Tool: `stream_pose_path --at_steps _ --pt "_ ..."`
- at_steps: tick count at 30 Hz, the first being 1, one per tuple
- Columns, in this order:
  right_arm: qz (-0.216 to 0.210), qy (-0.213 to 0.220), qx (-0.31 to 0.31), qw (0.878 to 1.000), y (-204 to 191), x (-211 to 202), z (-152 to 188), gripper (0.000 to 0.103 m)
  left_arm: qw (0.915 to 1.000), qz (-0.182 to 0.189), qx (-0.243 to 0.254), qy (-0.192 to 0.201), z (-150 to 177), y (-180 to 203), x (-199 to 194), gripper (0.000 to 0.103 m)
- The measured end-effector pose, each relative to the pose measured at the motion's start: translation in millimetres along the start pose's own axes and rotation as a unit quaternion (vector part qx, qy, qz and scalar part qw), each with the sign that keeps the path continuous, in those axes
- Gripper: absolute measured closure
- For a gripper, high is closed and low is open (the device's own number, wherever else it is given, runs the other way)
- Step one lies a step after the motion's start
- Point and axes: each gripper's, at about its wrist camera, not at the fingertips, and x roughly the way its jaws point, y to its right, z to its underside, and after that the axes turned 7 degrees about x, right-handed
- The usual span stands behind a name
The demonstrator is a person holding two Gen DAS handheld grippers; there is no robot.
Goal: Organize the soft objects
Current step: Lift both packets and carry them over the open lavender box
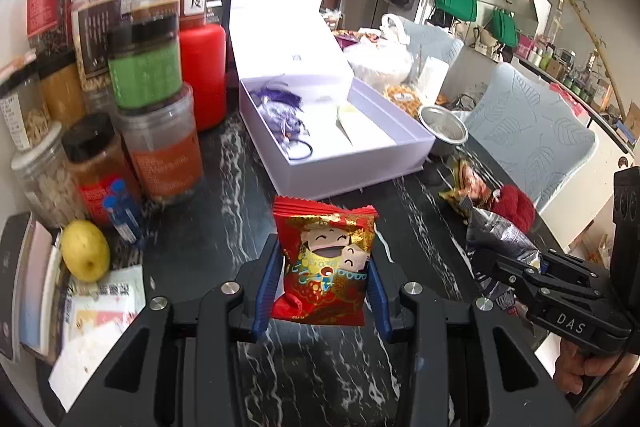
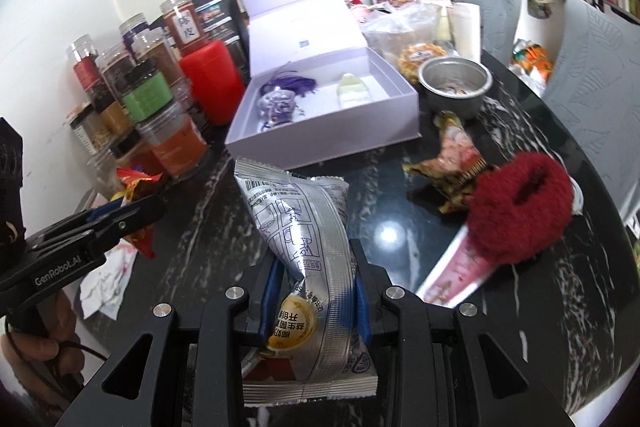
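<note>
Left wrist view: left hand-held gripper (image 1: 325,277) clamped on red snack packet (image 1: 325,267), held above dark worktop (image 1: 224,219), near the open white box (image 1: 344,143). Risk of the slick packet slipping from the pads. Jars (image 1: 160,147) crowded at left; clear lane straight ahead to the box.

Right wrist view: right hand-held gripper (image 2: 316,293) pinching silver packet (image 2: 308,251) low, top flopping. Could snag the box rim. Red scrunchie (image 2: 520,203) and metal bowl (image 2: 456,83) at right; worktop edge close beyond.
</note>
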Motion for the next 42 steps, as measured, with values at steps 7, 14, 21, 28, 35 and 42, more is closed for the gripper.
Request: stream_pose_path --at_steps 7,14,21,28,35,42 --pt "-0.017 0.010 -0.023 1.000 -17 1 -23 0.072 0.9998 -0.003 0.003 0.019 -24 -6 -3 0.064" --pt "-0.030 0.024 -0.043 0.998 -28 -3 -51 0.072 0.9992 -0.003 0.010 0.038 -52 -6 -6 0.064" --pt "-0.044 0.038 -0.053 0.997 -31 -6 -80 0.072 0.9981 0.005 0.022 0.058 -83 -1 -5 0.064" --pt "-0.045 0.061 -0.067 0.995 -34 -12 -108 0.072 0.9956 0.020 0.041 0.082 -109 12 -4 0.064" --pt "-0.052 0.081 -0.077 0.992 -34 -13 -136 0.072 0.9929 0.027 0.052 0.104 -135 17 3 0.064" --pt "-0.053 0.095 -0.079 0.991 -31 -4 -168 0.072 0.9909 0.021 0.051 0.123 -167 11 15 0.064"
